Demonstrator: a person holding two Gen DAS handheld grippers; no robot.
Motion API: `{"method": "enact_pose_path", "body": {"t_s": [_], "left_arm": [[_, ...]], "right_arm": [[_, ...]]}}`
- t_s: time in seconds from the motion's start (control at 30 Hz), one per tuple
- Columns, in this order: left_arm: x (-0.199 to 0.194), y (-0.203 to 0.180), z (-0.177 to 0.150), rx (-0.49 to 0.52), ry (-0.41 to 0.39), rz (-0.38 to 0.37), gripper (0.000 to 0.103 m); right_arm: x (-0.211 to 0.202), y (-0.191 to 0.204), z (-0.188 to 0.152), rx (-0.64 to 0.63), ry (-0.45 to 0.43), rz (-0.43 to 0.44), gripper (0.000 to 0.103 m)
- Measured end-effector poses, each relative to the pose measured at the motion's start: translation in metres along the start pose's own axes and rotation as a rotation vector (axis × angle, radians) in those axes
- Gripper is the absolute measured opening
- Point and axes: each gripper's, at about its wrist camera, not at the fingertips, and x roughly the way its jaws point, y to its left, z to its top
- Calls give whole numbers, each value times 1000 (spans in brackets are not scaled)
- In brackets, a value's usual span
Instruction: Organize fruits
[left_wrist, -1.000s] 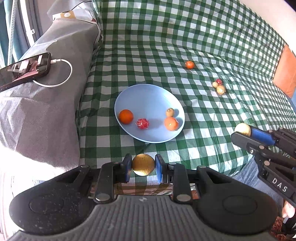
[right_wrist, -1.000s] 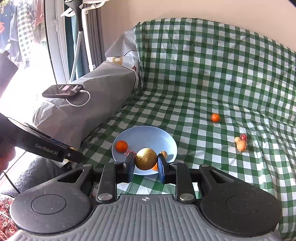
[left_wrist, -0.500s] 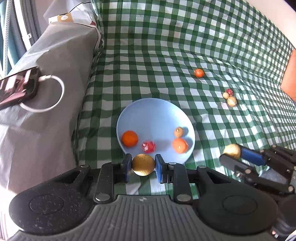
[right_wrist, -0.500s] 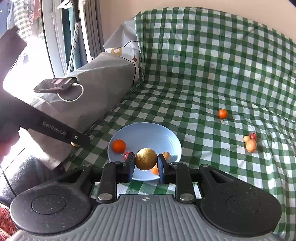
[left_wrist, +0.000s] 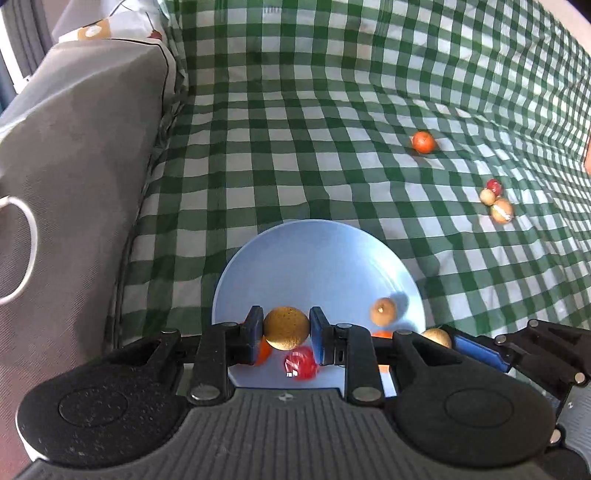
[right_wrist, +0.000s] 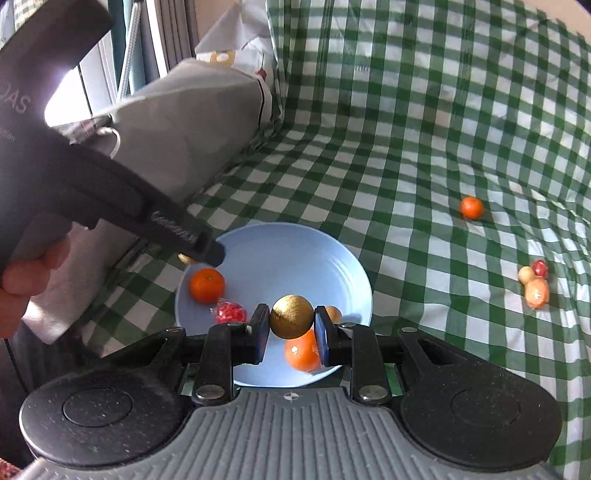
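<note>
A light blue plate (left_wrist: 317, 258) (right_wrist: 288, 258) lies on the green checked sofa cover. It holds an orange (right_wrist: 207, 285), a red wrapped fruit (right_wrist: 231, 312) (left_wrist: 300, 366), a second orange (right_wrist: 301, 352) and a small tan fruit (left_wrist: 383, 311). My left gripper (left_wrist: 286, 334) is shut on a golden-brown round fruit (left_wrist: 286, 328) over the plate's near edge. My right gripper (right_wrist: 291, 328) is shut on another golden-brown round fruit (right_wrist: 291, 321) over the plate. The right gripper also shows at the lower right of the left wrist view (left_wrist: 439, 338).
A loose orange (left_wrist: 423, 141) (right_wrist: 471, 207) and a cluster of three small fruits (left_wrist: 496, 201) (right_wrist: 534, 282) lie on the cover to the right. A grey cushion (left_wrist: 74, 166) with a white cable (left_wrist: 22, 251) borders the left.
Both grippers have moved forward with their fruits, from the sofa's front edge to over the plate. The phone has left both views.
</note>
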Motion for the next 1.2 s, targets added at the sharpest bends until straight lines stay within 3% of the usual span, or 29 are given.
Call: {"method": "enact_pose_path", "body": {"t_s": [0.37, 0.43, 0.47, 0.5, 0.53, 0.57, 0.6, 0.67, 0.77, 0.87, 1.07, 1.2], "left_arm": [[46, 0, 6, 18, 34, 34, 29], [47, -1, 7, 30, 19, 31, 34], [45, -1, 7, 40, 9, 22, 52], [42, -2, 7, 42, -5, 19, 78], [35, -2, 6, 39, -34, 20, 91], [27, -3, 5, 32, -69, 29, 103], [19, -3, 2, 27, -99, 38, 103], [5, -5, -3, 40, -103, 45, 103], [-12, -5, -17, 33, -59, 83, 103], [-40, -2, -38, 13, -43, 106, 103], [-74, 3, -73, -59, 49, 124, 103], [-96, 1, -88, -84, 39, 125, 103]], "right_arm": [[49, -2, 1, -38, 76, -2, 27], [54, -1, 2, -44, 83, 4, 27], [55, 0, 3, -45, 87, 8, 27], [56, 0, 4, -42, 93, 13, 28], [56, -1, 6, -38, 100, 21, 29], [54, -1, 8, -32, 107, 29, 38], [51, -2, 9, -24, 105, 34, 44], [41, -3, 11, -15, 101, 28, 72], [19, -3, 9, -9, 100, 5, 88], [-7, -1, 1, 2, 107, 1, 94], [-56, 9, -15, 54, 82, -45, 96], [-82, 18, -21, 83, 34, -89, 98]]}}
